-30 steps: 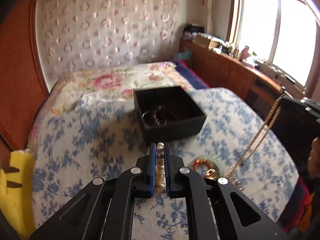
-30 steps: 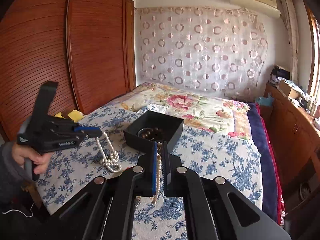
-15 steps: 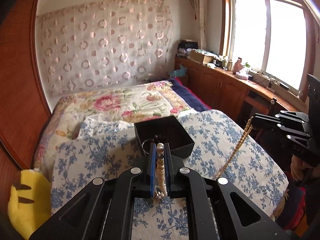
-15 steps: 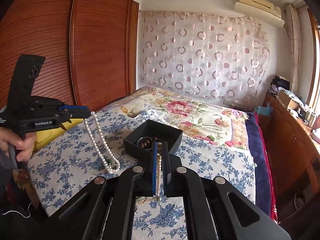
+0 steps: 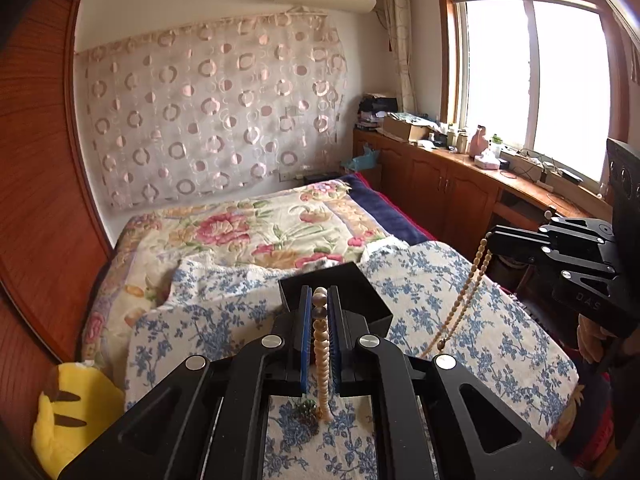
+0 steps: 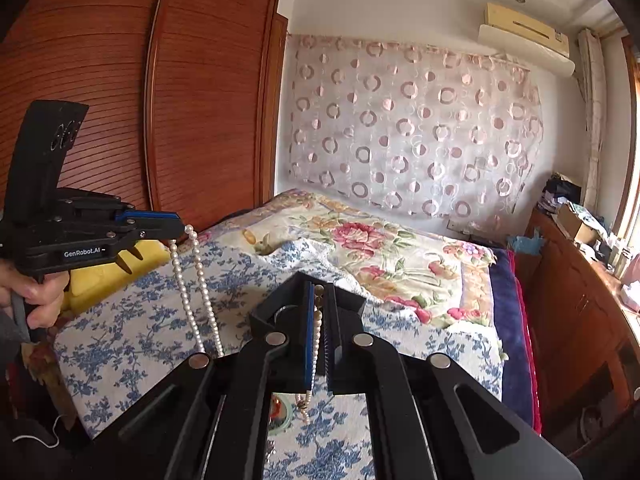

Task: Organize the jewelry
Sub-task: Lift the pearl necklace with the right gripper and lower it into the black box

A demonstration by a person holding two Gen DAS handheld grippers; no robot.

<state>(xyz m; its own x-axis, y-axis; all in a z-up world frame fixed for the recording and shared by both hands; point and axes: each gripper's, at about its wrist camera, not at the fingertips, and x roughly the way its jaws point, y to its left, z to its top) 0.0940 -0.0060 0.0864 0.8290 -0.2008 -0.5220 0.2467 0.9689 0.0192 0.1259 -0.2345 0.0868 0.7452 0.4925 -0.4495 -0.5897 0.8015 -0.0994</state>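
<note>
My left gripper [image 5: 319, 304] is pinched tight on a pearl necklace [image 5: 321, 354], the strand running down the narrow slot between the blue pads and hanging in a double loop below the tips, as the other camera shows [image 6: 200, 292]. My right gripper [image 6: 319, 300] is likewise clamped on a strand of small beads [image 6: 316, 344] whose tail dangles under the jaws; seen from the left it trails as a long tan loop [image 5: 460, 300] down toward the cloth. Just beyond both sets of fingertips sits the black jewelry box [image 5: 360, 292], open-topped, on the blue-flowered cloth [image 5: 460, 320] at the near end of the bed [image 5: 256, 232]. There is open air between the two grippers, which are well apart, left and right of the box. The wooden wardrobe [image 6: 120, 80] bounds the left side, the low cabinet [image 5: 440, 184] under the window [image 5: 532, 80] the right, and a yellow plush toy [image 5: 68, 412] lies at the near left edge. Compared with a second ago, both grippers are higher: the pearls no longer pool on the cloth, the box sits lower and smaller behind the fingers, and more wall and ceiling show.
</note>
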